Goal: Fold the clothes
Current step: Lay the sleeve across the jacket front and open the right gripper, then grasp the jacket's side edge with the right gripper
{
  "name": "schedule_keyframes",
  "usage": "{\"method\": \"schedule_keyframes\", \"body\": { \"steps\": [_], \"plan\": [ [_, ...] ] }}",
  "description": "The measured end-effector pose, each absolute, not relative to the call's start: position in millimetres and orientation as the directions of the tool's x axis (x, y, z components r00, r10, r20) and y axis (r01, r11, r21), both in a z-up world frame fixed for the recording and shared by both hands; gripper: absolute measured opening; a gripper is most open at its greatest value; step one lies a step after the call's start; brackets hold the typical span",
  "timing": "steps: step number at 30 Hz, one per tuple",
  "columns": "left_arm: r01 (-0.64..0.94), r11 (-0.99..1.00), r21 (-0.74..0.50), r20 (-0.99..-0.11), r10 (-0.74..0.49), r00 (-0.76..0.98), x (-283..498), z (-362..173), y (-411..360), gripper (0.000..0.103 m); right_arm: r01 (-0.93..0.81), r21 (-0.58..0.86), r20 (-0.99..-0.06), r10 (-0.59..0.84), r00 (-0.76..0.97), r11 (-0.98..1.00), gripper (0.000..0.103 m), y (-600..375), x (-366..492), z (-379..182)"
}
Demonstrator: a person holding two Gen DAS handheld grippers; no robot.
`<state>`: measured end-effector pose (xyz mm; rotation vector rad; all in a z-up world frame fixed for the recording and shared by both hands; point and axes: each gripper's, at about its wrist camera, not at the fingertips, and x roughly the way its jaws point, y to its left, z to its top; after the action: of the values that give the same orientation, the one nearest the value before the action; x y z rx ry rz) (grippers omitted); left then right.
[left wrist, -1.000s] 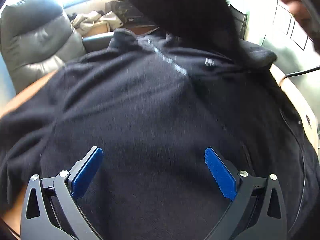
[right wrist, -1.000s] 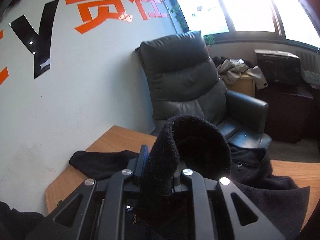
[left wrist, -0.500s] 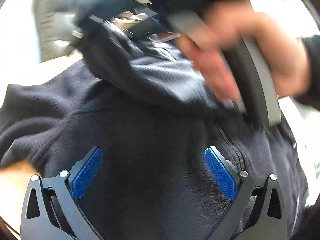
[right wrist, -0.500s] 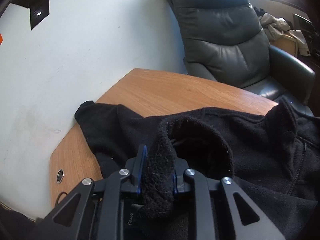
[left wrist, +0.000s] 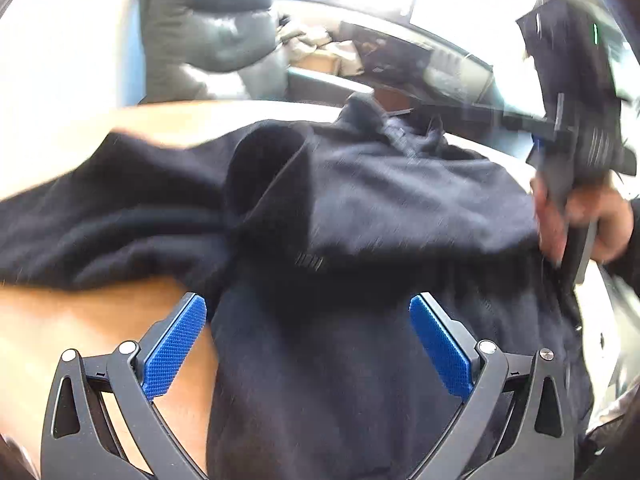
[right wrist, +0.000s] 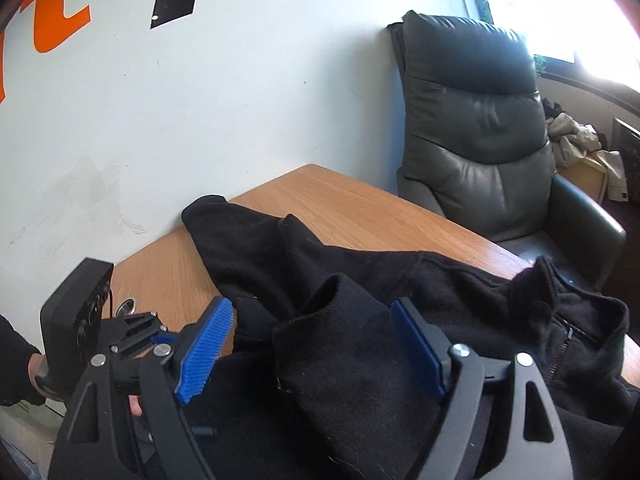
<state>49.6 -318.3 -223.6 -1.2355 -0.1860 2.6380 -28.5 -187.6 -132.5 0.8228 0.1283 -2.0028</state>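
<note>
Wooden desk (right wrist: 352, 208) against white wall; grey leather armchair (right wrist: 476, 128) behind its far edge. Black fleece jacket (right wrist: 400, 280) sprawled across desk, one sleeve (right wrist: 344, 360) folded over its body. Left gripper (left wrist: 308, 344) and right gripper (right wrist: 312, 344) both above fleece, jaws wide, gripping nothing.

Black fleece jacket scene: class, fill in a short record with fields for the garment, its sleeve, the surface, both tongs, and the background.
garment: black fleece jacket, zip collar, spread out
sleeve: cuff end folded onto the body, lying between the right tongs' open jaws
surface: wooden table
left tongs: open, over the jacket
right tongs: open, nothing gripped
background: grey leather armchair, white wall with orange and black lettering
</note>
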Motion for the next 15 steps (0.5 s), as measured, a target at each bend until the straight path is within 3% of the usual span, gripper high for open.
{"method": "schedule_keyframes", "body": {
  "steps": [4,7,10,12,14,15],
  "plan": [
    [-0.346,-0.898,-0.272,-0.606,0.440,-0.663,18.5,-183.3,-287.0,0.103,0.724,0.149,-0.697,-0.591,-0.406,-0.673,0.085,-140.7,-21.3,-152.9],
    [-0.459,-0.849,-0.260,-0.547,0.522,-0.655,-7.8,-168.5,-253.4,0.103,0.604,0.189,-0.729,-0.522,-0.442,-0.775,0.085,-82.2,-19.5,-161.5],
    [-0.399,-0.882,-0.251,-0.622,0.462,-0.631,-53.2,-202.6,-238.0,0.103,0.448,0.271,-0.783,-0.465,-0.412,-0.852,0.085,-23.1,-22.5,-179.2],
    [-0.292,-0.927,-0.235,-0.738,0.366,-0.567,-74.5,-240.3,-247.8,0.103,0.346,0.246,-0.829,-0.381,-0.409,-0.905,0.084,5.8,-19.9,-195.3],
    [-0.196,-0.959,-0.207,-0.825,0.279,-0.492,-86.2,-275.9,-264.7,0.103,0.274,0.190,-0.872,-0.290,-0.394,-0.943,0.071,28.3,-13.8,-211.2],
    [-0.206,-0.956,-0.208,-0.821,0.285,-0.494,-83.1,-276.3,-266.7,0.102,0.257,0.162,-0.878,-0.258,-0.402,-0.953,0.064,38.1,-8.9,-215.1]
  ]
}}
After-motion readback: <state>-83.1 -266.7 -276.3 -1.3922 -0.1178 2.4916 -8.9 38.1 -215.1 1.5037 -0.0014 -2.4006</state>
